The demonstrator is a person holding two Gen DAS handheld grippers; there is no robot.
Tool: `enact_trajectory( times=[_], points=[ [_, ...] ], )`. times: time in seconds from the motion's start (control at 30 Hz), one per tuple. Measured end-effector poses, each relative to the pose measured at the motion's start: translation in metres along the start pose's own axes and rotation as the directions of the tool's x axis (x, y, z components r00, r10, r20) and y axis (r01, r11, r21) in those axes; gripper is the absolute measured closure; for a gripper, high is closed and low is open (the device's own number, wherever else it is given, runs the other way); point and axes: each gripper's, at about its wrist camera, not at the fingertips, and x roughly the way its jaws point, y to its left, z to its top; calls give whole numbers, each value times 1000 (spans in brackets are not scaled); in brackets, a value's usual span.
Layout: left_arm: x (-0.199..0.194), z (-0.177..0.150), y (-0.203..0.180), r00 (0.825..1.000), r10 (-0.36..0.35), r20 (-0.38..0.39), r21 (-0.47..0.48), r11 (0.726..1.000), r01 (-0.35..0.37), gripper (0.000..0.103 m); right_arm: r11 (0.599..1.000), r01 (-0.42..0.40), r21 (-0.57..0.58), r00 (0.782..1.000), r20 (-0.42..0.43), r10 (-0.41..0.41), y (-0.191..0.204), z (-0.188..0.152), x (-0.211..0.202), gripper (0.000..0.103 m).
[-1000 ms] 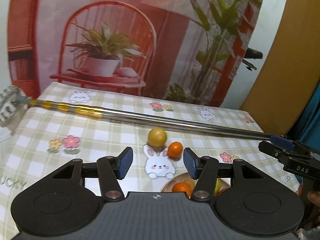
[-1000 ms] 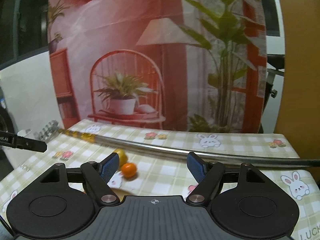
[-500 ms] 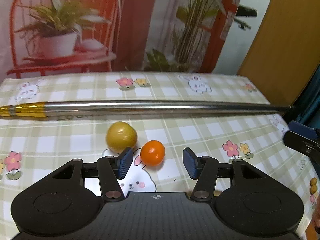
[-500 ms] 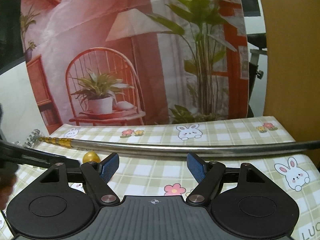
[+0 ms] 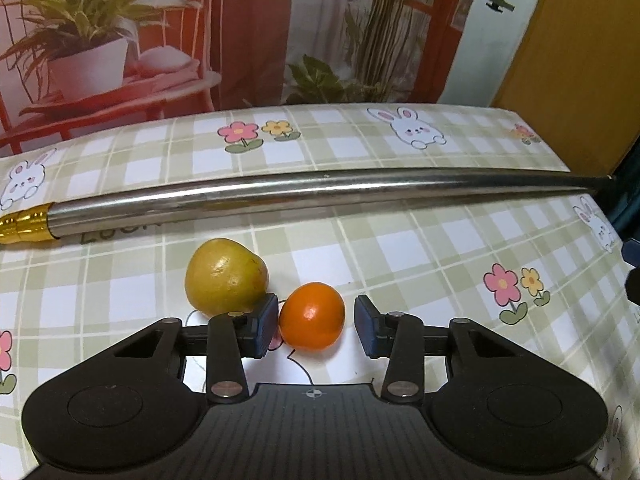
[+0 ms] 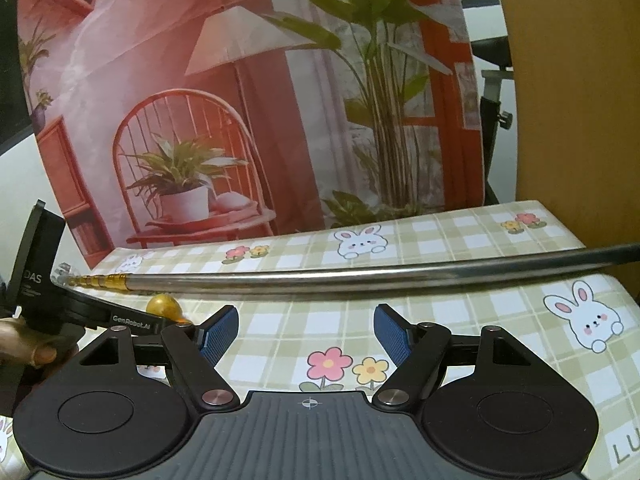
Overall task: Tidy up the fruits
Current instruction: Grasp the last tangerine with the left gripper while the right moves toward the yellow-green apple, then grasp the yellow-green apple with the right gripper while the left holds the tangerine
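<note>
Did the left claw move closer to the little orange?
Yes. The left claw came down toward the tablecloth; its jaws have just been closing around the orange, with a gap showing on one side.

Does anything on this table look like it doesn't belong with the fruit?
Yes: a long metal pole with a gold end lies right across the checked tablecloth, just behind the yellow fruit and the small orange. It is no fruit, and it looks odd there. Nothing seems spilled or damaged.
</note>
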Motion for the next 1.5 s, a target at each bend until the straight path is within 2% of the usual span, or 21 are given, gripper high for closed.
enact_trajectory(
  times=[0.07,0.1,0.3,0.57,0.73,0.9,1.13,1.27,1.37,1.5],
  points=[
    [3,0,1,1000,4,-12,3,1000,-4,60,1000,-1,6,1000,-4,2,-1,-1,1,31],
    [5,0,1,1000,9,-17,5,1000,-9,65,1000,-3,8,1000,-6,3,-1,-1,2,31],
    [0,-4,2,1000,10,-9,10,1000,-10,65,1000,-7,12,1000,-18,7,-1,-2,4,31],
    [-41,-23,11,999,-16,41,4,1000,16,65,999,-30,19,999,-35,31,3,-1,8,31],
    [-80,-41,32,996,-6,87,-63,998,11,65,996,-84,-9,993,-78,83,13,6,18,31],
    [-113,-66,61,992,17,129,-180,984,7,65,983,-167,-74,980,-124,157,36,23,39,31],
    [-139,-91,87,981,83,175,-278,960,-31,65,921,-301,-248,948,-181,262,91,40,75,32],
    [-142,-96,91,976,105,194,-293,955,-44,65,858,-408,-311,908,-235,347,123,43,100,35],
    [-143,-100,94,973,103,207,-317,948,-32,65,823,-429,-374,897,-283,339,149,41,118,40],
    [-144,-109,97,971,99,219,-341,940,-19,65,806,-442,-394,885,-340,319,167,36,140,42]
  ],
)
